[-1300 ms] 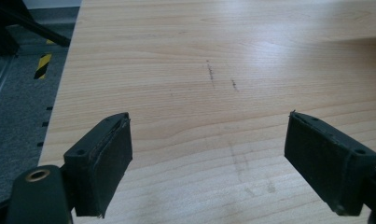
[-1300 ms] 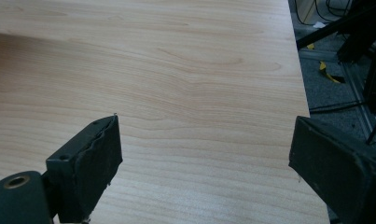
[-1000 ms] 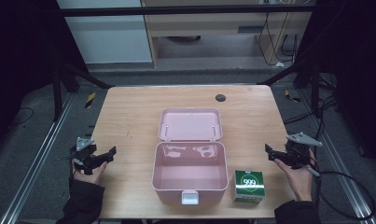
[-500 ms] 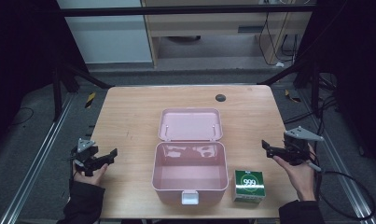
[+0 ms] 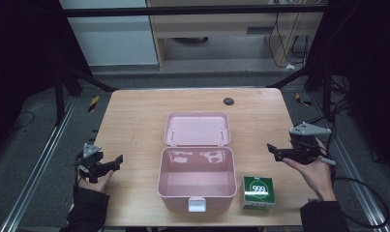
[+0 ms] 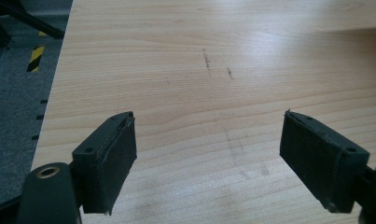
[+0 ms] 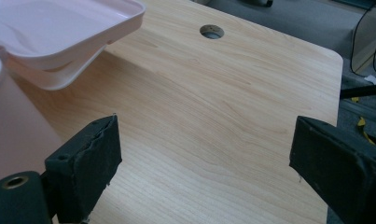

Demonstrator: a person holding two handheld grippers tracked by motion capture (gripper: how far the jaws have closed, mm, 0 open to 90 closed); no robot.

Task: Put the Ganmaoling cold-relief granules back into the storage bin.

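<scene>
pink plastic box (image 5: 197, 186) is sitting open in the middle of the wooden desk (image 5: 134, 116), its lid (image 5: 197, 128) lying back flat behind it toward the far edge, and its white latch (image 5: 196, 205) is facing the person's side; the inside is looking bare apart from reflections. just beside the box's right front corner a small green carton (image 5: 258, 192) printed with "999" is standing on the desk, near the front edge. the left gripper (image 5: 116, 159) is hovering over the desk's left edge, held in the person's left hand (image 5: 93, 180), well apart from the box; in the left gripper view its jaws are standing wide apart with nothing between them, only bare desk grain and a few faint scuffs (image 6: 206, 58) showing beyond. the right gripper (image 5: 274, 151) is hanging over the right side of the desk, held in the right hand (image 5: 316, 174), beyond the carton; in the right gripper view its jaws are likewise spread wide and gripping nothing, with the box wall and the lid at the left and a round cable hole (image 7: 212, 31) near the desk's far edge
</scene>
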